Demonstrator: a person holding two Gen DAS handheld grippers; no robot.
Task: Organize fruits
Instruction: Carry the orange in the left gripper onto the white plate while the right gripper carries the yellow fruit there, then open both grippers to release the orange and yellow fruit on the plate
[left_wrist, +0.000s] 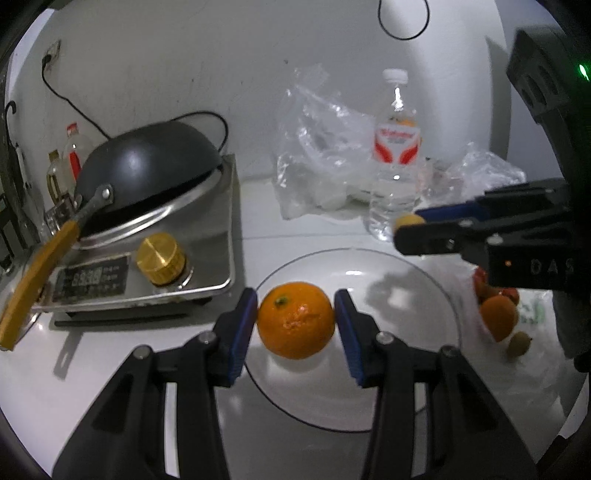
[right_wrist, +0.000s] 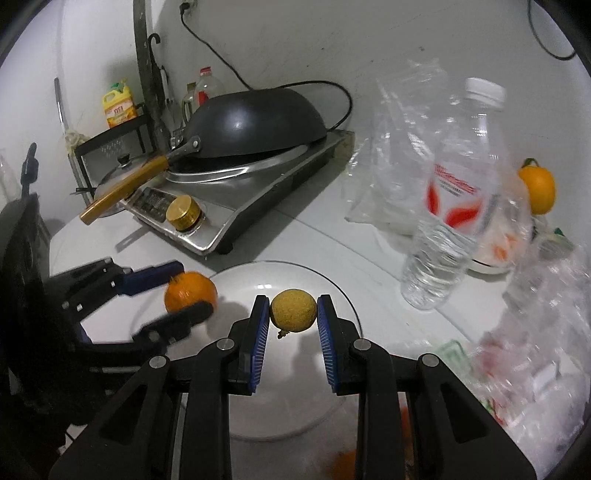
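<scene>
My left gripper (left_wrist: 295, 314) is shut on an orange (left_wrist: 296, 319) at the left rim of a clear glass plate (left_wrist: 406, 369). It also shows in the right wrist view (right_wrist: 184, 291) with the orange (right_wrist: 190, 293). My right gripper (right_wrist: 293, 312) is shut on a small round yellow-brown fruit (right_wrist: 293, 311) held above the plate (right_wrist: 332, 387). In the left wrist view the right gripper (left_wrist: 406, 227) holds that fruit (left_wrist: 408, 220) over the plate's far right. More fruit (left_wrist: 498, 314) lies in a plastic bag right of the plate.
An induction cooker (left_wrist: 147, 266) with an upturned black wok (left_wrist: 147, 166) stands at the left. A water bottle (left_wrist: 395, 158) and crumpled clear bags (left_wrist: 325, 155) stand behind the plate. Another orange (right_wrist: 537, 188) sits at the far right. A rack with bottles (right_wrist: 118, 110) is at the back left.
</scene>
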